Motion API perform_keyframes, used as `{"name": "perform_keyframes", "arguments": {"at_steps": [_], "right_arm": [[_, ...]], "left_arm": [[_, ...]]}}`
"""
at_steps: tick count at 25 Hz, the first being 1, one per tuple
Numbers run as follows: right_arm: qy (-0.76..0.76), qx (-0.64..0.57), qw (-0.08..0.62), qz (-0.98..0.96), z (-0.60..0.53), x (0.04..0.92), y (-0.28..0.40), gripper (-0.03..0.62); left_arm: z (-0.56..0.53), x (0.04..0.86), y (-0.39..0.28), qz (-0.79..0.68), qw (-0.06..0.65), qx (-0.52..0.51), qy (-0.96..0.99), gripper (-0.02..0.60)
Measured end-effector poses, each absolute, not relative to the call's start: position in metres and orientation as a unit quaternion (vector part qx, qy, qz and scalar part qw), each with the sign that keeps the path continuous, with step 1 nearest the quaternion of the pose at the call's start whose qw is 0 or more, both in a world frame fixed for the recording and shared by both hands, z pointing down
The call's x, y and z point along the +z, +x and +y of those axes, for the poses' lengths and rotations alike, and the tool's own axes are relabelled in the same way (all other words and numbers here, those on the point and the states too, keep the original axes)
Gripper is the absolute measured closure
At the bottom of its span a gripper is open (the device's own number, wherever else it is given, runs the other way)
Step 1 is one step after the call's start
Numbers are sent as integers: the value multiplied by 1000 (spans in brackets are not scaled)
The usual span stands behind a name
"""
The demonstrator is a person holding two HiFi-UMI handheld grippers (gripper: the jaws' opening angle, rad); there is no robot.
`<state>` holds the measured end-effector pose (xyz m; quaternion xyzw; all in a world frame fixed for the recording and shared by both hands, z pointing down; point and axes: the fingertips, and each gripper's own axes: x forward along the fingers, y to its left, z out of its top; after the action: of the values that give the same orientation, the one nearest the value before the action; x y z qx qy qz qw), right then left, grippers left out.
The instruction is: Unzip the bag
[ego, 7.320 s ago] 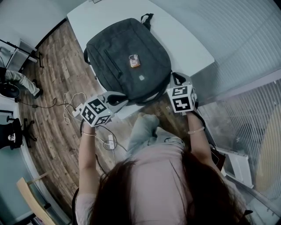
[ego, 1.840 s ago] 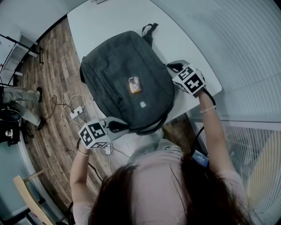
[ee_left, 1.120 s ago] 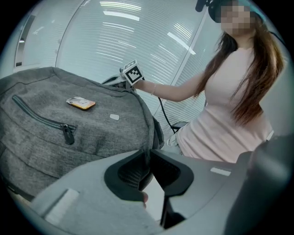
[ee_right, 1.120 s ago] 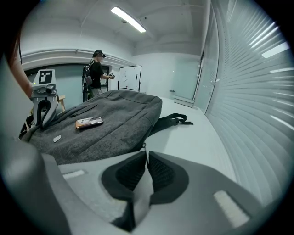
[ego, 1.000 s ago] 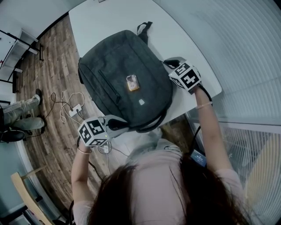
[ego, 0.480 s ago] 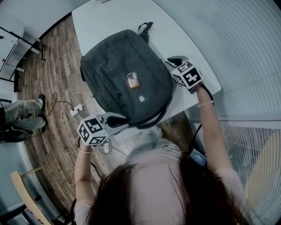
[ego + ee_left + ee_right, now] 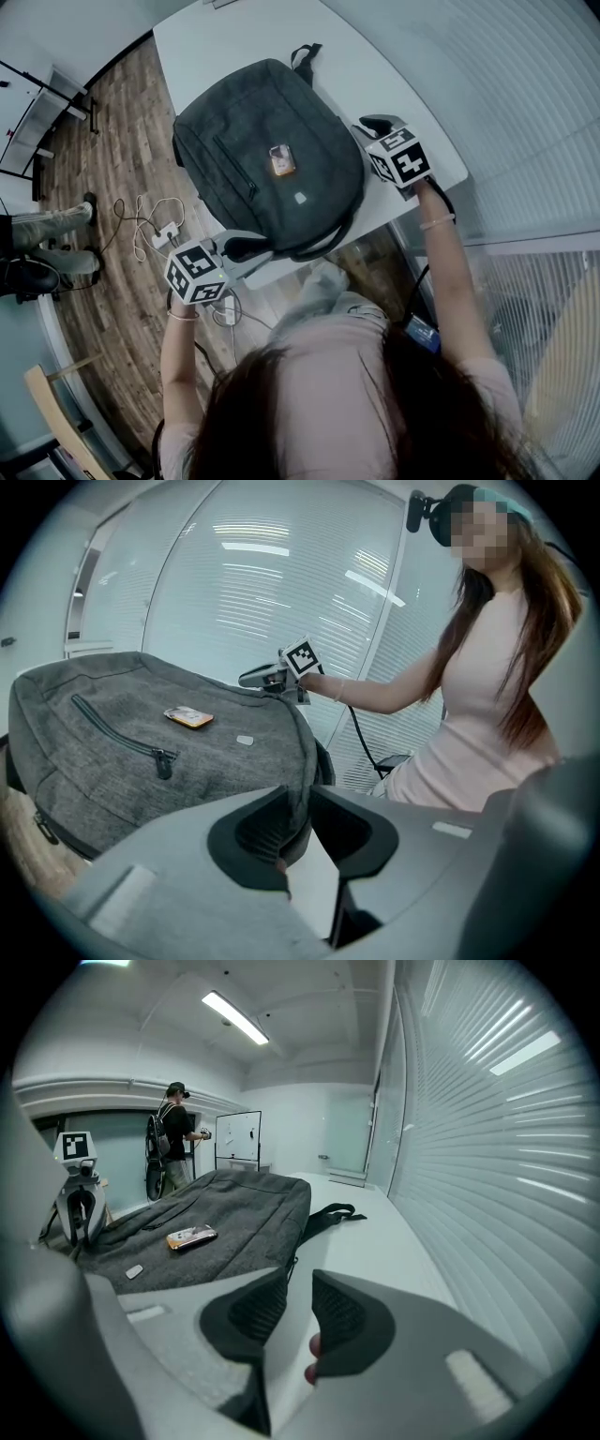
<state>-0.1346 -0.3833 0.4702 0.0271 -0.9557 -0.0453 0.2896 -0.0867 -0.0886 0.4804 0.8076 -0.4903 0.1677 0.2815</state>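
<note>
**A:** Grey bag (image 7: 267, 169) lies flat on the white worktop (image 7: 234, 37). Its bottom end is at the near edge and its carry handle points to the far edge.

**B:** What moved?

**A:** Left gripper (image 7: 298, 803), at the near-left corner. Its jaws have just been opening and are now partway apart. The bag's bottom-edge fold sits in the gap, but bare worktop shows beside it, so the pads aren't clamping.

**B:** Right side?

**A:** Right gripper (image 7: 298, 1288) is just beside the bag's right flank, by the worktop's right edge. Its jaws are a narrow slot apart with only worktop showing through, so it's holding nothing. It has barely shifted in the last second. About seven seconds back it was down at the bag's near-right corner.

**B:** So the zip's done?

**A:** Can't confirm. My read is that the right one ran up the flank and let go, and the left anchor is now letting go too. That fits the end of a pull. No view shows the main zip's teeth clearly, though. The front pocket zip (image 7: 117, 738) looks closed.

**B:** And if it isn't open?

**A:** Then neither has a hold. The left has to re-clamp the edge and the right has to find the pull.
</note>
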Motion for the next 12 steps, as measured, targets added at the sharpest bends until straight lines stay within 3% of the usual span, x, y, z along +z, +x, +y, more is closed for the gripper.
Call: {"name": "perform_keyframes", "arguments": {"at_steps": [12], "right_arm": [[59,-44,257,-964,-352,445,-108,503]], "left_arm": [[-77,468,-88,-536,245,149,794,495]]}}
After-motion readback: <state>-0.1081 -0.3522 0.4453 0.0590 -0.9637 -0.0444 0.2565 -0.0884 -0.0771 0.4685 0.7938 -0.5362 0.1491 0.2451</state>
